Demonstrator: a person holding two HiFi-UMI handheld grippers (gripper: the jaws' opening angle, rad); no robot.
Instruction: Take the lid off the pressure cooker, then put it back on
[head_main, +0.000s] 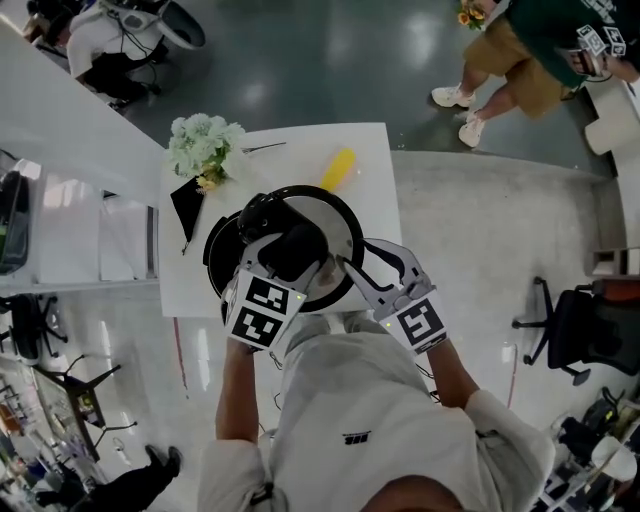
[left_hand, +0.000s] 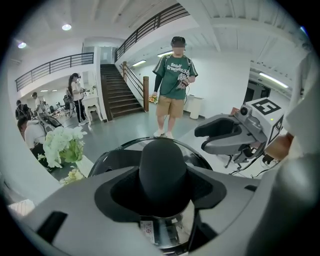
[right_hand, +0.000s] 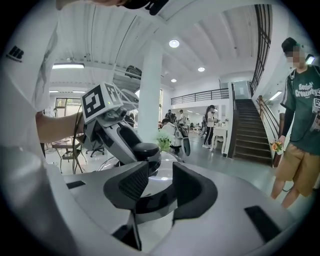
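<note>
1. Left gripper (left_hand: 162, 192): jaws clamped on the knob (left_hand: 162, 160) of the lid (head_main: 325, 212); I would not loosen them.
2. Right gripper (right_hand: 156, 182): jaws partly apart at the lid's rim; I cannot tell whether they grip it.
3. Lid sits offset from the cooker (head_main: 212, 258) and looks lifted; I would hold it level.

No readable text, green T-shirt print (left_hand: 175, 67) blurred, lid sticker (left_hand: 146, 231) tiny
</note>
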